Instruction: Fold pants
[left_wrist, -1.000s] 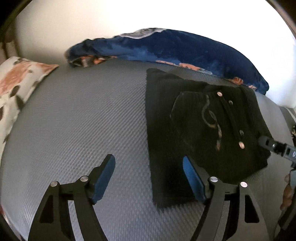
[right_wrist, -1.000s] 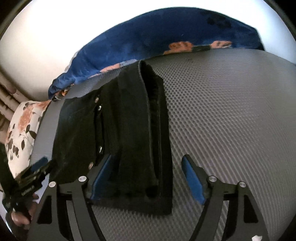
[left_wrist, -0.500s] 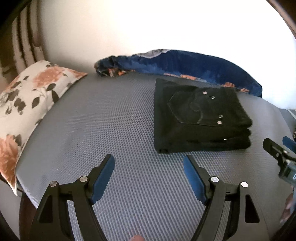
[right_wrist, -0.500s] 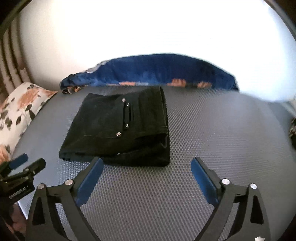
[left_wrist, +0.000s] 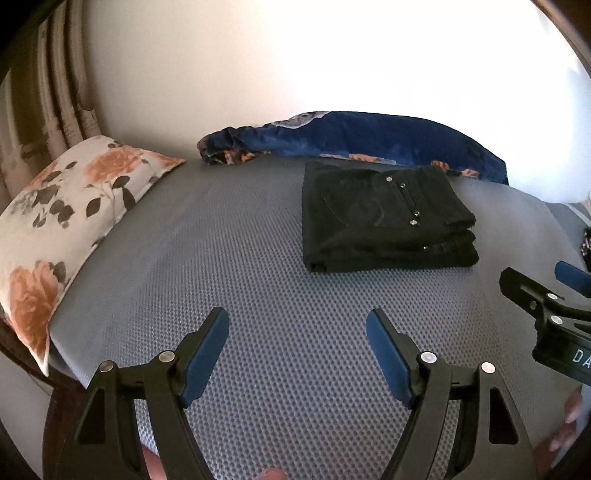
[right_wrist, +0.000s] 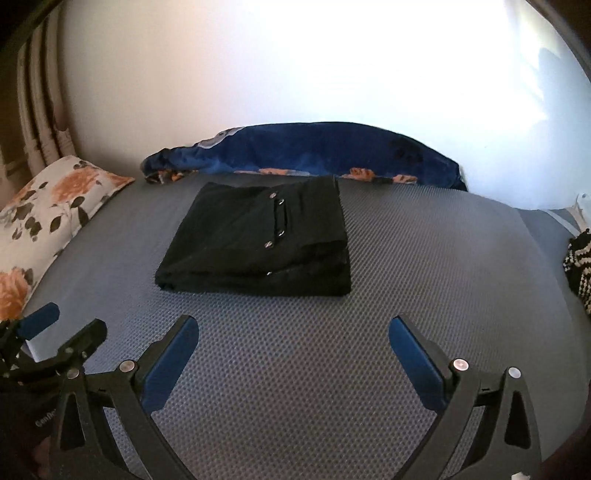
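The black pants (left_wrist: 384, 218) lie folded in a compact rectangular stack on the grey mattress (left_wrist: 221, 258), with metal rivets showing on top. They also show in the right wrist view (right_wrist: 258, 240). My left gripper (left_wrist: 297, 332) is open and empty, held above the mattress in front of the pants and apart from them. My right gripper (right_wrist: 293, 339) is open and empty, also in front of the stack. The right gripper shows at the right edge of the left wrist view (left_wrist: 546, 302). The left gripper shows at the lower left of the right wrist view (right_wrist: 55, 339).
A floral pillow (left_wrist: 62, 221) lies at the left end of the mattress. A blue blanket (left_wrist: 369, 136) is bunched along the wall behind the pants. A black and white knit item (right_wrist: 578, 269) sits at the right edge. A headboard (left_wrist: 44, 92) stands at far left.
Both grippers have pulled back and up from the pants, which were right at the fingers a second ago. The folded stack now lies alone farther ahead.
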